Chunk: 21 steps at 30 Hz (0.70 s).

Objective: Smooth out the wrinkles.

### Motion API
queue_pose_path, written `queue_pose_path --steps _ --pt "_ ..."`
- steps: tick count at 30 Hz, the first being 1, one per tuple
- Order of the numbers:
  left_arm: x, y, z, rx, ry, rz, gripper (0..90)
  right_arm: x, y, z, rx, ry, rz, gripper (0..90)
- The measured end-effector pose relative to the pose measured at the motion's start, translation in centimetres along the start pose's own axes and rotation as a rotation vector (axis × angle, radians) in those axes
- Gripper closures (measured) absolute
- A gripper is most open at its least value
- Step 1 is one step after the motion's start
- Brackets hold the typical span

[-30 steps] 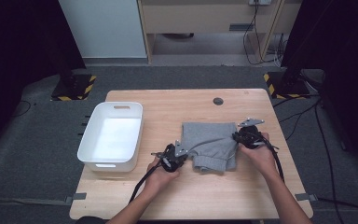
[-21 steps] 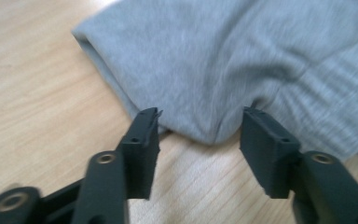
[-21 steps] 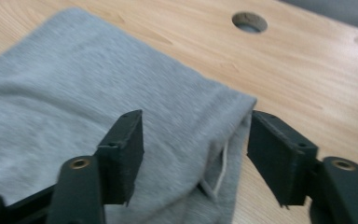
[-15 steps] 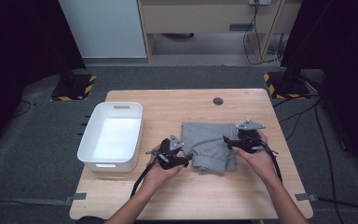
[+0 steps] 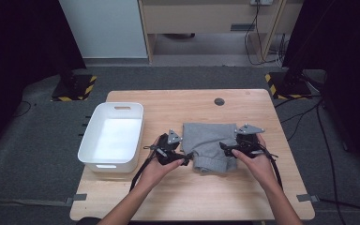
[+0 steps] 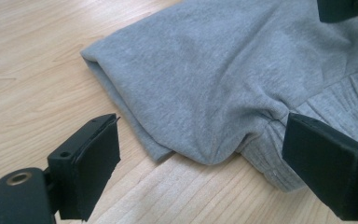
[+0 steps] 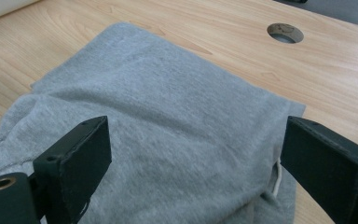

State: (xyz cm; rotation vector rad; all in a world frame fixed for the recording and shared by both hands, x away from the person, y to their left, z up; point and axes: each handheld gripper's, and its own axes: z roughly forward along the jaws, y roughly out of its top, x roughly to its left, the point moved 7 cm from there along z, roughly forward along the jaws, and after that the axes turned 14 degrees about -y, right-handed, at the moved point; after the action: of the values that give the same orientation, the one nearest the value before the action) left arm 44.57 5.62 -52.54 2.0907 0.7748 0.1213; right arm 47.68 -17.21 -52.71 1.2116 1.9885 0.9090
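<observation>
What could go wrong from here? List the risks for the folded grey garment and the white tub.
1. The folded grey fleece garment lies loose on the wooden table; both the left gripper and the right gripper have just been opening, with nothing clamped, so the fold may spring apart.
2. Its ribbed cuff sticks out at one edge and could snag a gripper.
3. A lift into the white plastic tub might undo the fold.

**Open jaws over a folded grey garment**

The left gripper (image 6: pixel 200 163) hangs above the wooden table (image 6: pixel 32 60) with its two black jaws spread wide, having just been opening, nothing pressed between them. The grey garment (image 6: pixel 223 79) lies folded beyond, its ribbed hem (image 6: pixel 326 102) beside one jaw. Another black gripper jaw (image 6: pixel 347 8) shows at the top corner.
</observation>
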Motion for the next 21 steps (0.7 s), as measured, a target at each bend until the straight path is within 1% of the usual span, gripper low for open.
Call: queue_pose_path --steps 2,4,8,11,14,15,18,21 --pt "0.1 0.3 -0.5 -0.006 0.006 -0.006 10.1 0.1 -0.2 -0.1 0.002 0.005 0.016 8.8" --pt "0.2 0.4 -0.9 0.004 0.019 -0.015 10.4 0.2 -0.5 -0.1 0.011 0.006 0.002 8.5" --pt "0.5 0.6 -1.7 0.013 0.033 -0.014 10.7 0.3 -0.9 -0.1 0.019 0.004 -0.007 8.5" --pt "0.7 1.1 -2.5 0.006 0.039 -0.028 11.1 0.4 -1.1 -0.1 0.023 0.005 -0.012 8.5" --pt "0.8 1.4 -2.8 0.008 0.036 -0.031 11.0 0.5 -1.1 -0.1 0.024 0.009 -0.003 8.5" --pt "0.8 1.8 -3.2 0.005 0.041 -0.031 11.0 0.5 -1.2 0.0 0.028 0.009 -0.008 8.5" --pt "0.6 2.4 -3.8 -0.004 0.034 -0.035 11.1 0.5 -1.5 0.1 0.038 -0.002 -0.018 8.5" --pt "0.4 2.9 -4.5 -0.006 0.033 -0.026 11.1 0.3 -1.6 0.1 0.036 -0.004 -0.014 8.5"
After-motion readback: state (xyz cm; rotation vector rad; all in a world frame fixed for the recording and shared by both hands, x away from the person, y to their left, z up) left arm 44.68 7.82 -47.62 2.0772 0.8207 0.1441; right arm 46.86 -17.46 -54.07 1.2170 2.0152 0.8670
